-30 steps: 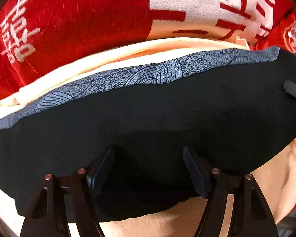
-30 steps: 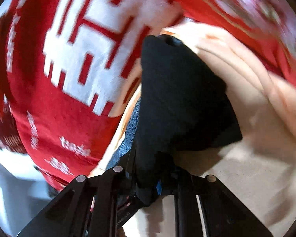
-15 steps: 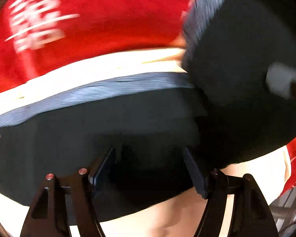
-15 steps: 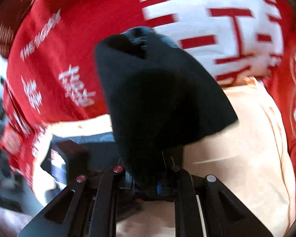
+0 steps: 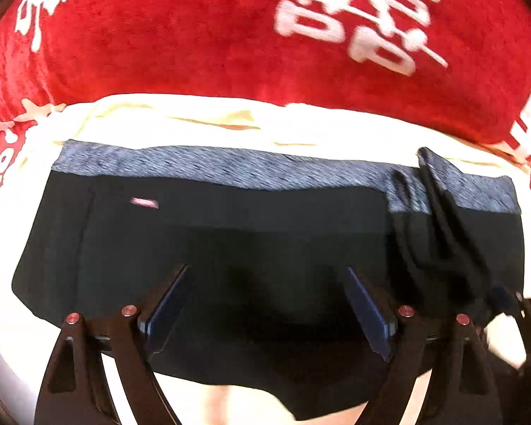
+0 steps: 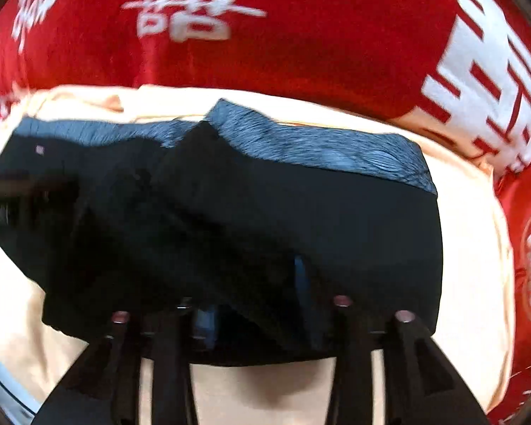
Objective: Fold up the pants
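Hovering over black fabric pants with grey patterned waistband (image 5: pixel 230 241), long axis crosswise; we had left gripper (image 5: pixel 265 304) spread, right gripper (image 6: pixel 251 294) unclear.

Each tool (image 5: pixel 265 304) is black, with triangular cut-outs in its arms. Blue pads (image 5: pixel 366 313) line the fingers (round pinkish screws (image 5: pixel 405 310) sit behind).

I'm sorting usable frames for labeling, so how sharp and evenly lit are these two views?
Left wrist: mild motion blur, pants detail lost in shadow, cream sheet overexposed, fisheye bending at edges. Right wrist: heavier blur, the folded pants flap smeared at left, red blanket lettering soft.
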Demonstrator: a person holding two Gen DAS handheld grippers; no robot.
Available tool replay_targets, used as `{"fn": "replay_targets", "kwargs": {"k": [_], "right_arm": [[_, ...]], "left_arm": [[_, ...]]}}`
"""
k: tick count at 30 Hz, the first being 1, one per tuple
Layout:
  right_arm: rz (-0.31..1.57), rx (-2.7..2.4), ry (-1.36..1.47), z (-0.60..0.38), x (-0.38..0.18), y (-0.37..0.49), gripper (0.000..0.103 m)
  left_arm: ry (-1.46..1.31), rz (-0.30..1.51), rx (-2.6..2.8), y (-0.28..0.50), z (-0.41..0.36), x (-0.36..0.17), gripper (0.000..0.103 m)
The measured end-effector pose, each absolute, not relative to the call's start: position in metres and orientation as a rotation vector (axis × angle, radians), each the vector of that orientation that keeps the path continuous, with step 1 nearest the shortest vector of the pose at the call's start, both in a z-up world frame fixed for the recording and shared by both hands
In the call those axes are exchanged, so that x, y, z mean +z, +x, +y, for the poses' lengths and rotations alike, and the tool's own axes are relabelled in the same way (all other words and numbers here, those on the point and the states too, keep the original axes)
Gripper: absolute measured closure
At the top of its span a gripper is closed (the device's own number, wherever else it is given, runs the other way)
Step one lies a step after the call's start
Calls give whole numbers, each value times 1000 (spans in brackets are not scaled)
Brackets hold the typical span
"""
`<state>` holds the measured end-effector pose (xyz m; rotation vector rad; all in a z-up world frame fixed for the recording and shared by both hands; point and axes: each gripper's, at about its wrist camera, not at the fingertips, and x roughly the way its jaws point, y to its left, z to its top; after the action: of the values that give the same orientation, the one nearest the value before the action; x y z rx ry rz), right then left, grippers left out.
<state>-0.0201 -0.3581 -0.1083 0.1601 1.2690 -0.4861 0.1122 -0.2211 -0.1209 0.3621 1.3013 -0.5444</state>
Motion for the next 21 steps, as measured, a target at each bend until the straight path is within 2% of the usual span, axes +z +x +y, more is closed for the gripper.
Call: {"fn": "replay_targets", "kwargs": {"k": [3,6,10,15,16,17,18,21], "right_arm": [[1274,-405,99,-330,-97,-28,45],[1267,-305,172,-322,-80,-47,45],[1237,-331,328,-356,-63,-79,45],[1237,-396,489,-397,-67,-87,45],[1232,-404,521,-403,-68,-91,45],[1229,-408,539,-407,-69,-93,45],[1220,-412,564,-411,-68,-94,45],[1199,-408,609,-414,-65,-103,45]], "left_arm": [[370,1289,-575,118,-230,-109,15],[369,1297,-666,105,-242,-96,15],[390,1307,-877,70,-273,-76,15],[372,1368,-1028,48,-318,-80,15],[370,1381,-1025,47,-325,-84,17],[367,1388,-1022,45,-327,-82,26],[359,1399,-1022,44,-331,-82,30],[333,1444,-1024,41,-335,-87,32]]}}
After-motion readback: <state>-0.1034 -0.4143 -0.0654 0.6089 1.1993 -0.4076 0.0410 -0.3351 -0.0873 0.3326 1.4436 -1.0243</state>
